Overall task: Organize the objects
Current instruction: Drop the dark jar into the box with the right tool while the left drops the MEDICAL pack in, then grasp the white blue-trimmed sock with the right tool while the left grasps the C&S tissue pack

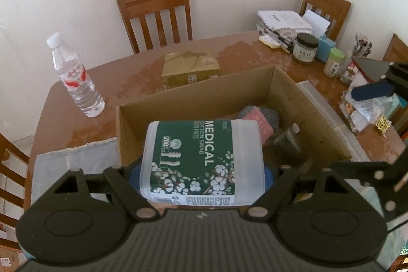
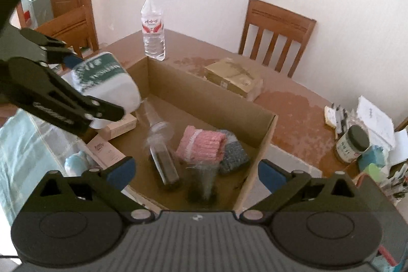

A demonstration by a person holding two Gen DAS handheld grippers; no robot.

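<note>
While left tongs clamp swab tub, right tongs gape.

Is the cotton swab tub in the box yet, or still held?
Still held: the left gripper clamps the cotton swab tub above the cardboard box, not resting inside.

left hand-held gripper clamped, right hand-held gripper apparently agape

Clear plastic water bottle with a white cap stands upright on the worn brown wooden table. Slatted wooden chair sits behind it, dark-lidded glass jar near the messy paper stack.
</note>
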